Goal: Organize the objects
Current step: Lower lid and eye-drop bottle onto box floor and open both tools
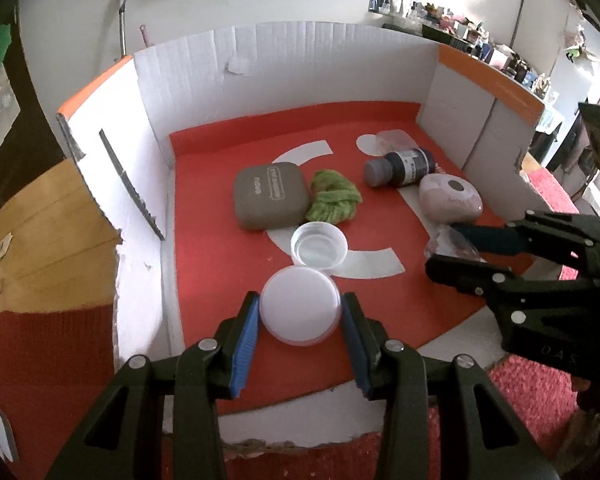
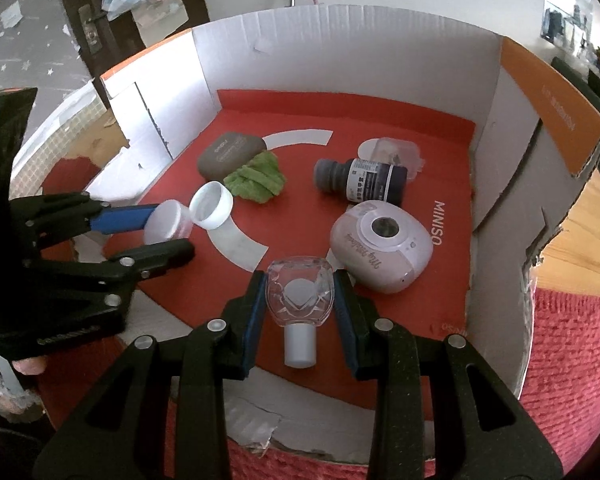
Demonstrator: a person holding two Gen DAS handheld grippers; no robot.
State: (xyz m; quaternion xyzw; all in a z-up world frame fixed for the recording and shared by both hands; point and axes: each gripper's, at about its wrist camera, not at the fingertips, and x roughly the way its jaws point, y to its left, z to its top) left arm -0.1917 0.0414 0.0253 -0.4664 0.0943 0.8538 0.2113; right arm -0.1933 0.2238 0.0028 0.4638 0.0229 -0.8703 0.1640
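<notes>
Inside the red-floored cardboard box (image 1: 452, 92), our left gripper (image 1: 300, 312) clamps a round white jar (image 1: 300, 308) and our right gripper (image 2: 300, 300) pinches a clear perfume bottle (image 2: 300, 292); its slick faceted glass could slip and knock the pink camera (image 2: 380, 248) just beside it

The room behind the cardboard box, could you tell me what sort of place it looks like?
Probably a lived-in home, perhaps a bedroom. Behind the cardboard box a cluttered shelf holds small bottles and trinkets, a dark wooden door has soft toys hanging by it, and a red knitted cloth covers the wooden table.
</notes>
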